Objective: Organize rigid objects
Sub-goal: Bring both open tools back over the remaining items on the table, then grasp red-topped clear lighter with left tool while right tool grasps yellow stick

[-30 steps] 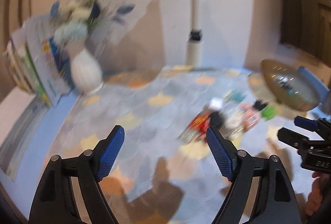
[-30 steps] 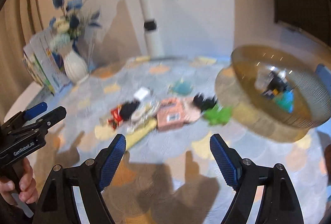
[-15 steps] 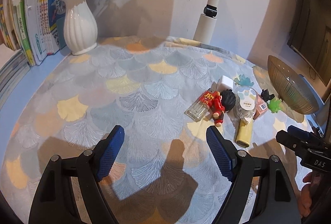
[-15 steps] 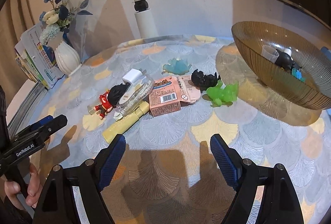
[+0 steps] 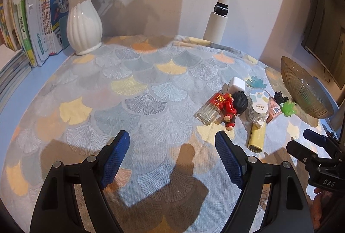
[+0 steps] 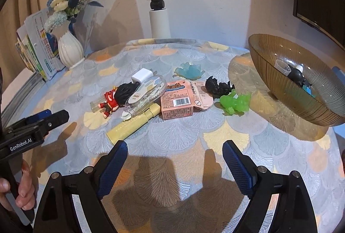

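Note:
A cluster of small objects lies mid-table: a red figurine with black hair [image 6: 113,98], a clear oval case [image 6: 146,96], a yellow stick [image 6: 133,125], a pink box [image 6: 177,102], a white adapter [image 6: 142,75], a teal toy [image 6: 188,70], a black toy [image 6: 218,86] and a green toy [image 6: 236,103]. A ribbed amber glass bowl [image 6: 280,90] at the right holds several small items. My right gripper [image 6: 174,159] is open and empty, short of the cluster. My left gripper [image 5: 172,151] is open and empty, left of the figurine [image 5: 231,107] and a clear glass bottle [image 5: 210,110].
A white vase with flowers [image 5: 84,24] and upright books [image 5: 32,17] stand at the back left. A white lamp post [image 6: 158,6] rises at the back edge. The patterned tablecloth [image 5: 129,93] covers the table.
Both views have steadied from blur. The left gripper has tilted down and drawn nearer the table. The right gripper has come slightly closer to the cluster. Both stay open.

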Available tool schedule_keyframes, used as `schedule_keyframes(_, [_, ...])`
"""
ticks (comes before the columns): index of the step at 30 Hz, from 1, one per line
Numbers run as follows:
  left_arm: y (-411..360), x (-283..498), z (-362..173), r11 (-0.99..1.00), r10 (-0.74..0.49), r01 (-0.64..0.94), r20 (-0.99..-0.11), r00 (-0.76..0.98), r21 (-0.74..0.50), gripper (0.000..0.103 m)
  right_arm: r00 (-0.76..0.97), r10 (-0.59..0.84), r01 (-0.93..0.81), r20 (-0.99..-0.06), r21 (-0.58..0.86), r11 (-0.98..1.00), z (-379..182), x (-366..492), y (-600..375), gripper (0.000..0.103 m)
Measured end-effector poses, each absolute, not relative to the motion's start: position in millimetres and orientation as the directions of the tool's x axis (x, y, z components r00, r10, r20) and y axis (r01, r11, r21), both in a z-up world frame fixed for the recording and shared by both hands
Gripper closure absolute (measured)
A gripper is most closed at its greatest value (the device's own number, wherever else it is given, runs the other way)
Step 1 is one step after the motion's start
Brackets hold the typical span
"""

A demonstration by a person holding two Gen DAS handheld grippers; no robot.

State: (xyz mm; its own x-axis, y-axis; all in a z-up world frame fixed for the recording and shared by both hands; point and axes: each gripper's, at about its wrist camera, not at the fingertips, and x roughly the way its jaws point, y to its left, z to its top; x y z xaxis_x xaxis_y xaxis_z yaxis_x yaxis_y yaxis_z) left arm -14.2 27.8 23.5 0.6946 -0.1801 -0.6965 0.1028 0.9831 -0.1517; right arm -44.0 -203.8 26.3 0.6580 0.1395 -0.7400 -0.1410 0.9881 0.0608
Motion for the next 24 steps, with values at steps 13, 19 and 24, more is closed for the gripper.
schedule_keyframes(13, [27, -13, 22, 0.983, -0.180, 0.105, -0.706, 0.685, -0.150, 0.023, 0.657, 0.098, -0.125, -0.748, 0.019, 0.992, 26, -44, -198, 0.014])
schedule_keyframes(19, [19, 7, 16, 0.980, -0.195, 0.150, -0.783, 0.591, -0.131, 0.023, 0.561, 0.187, -0.138, -0.807, 0.132, 0.982, 19, -38, -170, 0.014])
schedule_keyframes(24, [2, 21, 28, 0.959, -0.161, 0.283, -0.783, 0.601, 0.021, 0.023, 0.539, 0.127, -0.080, -0.833, 0.099, 0.992, 12, -20, -135, 0.020])
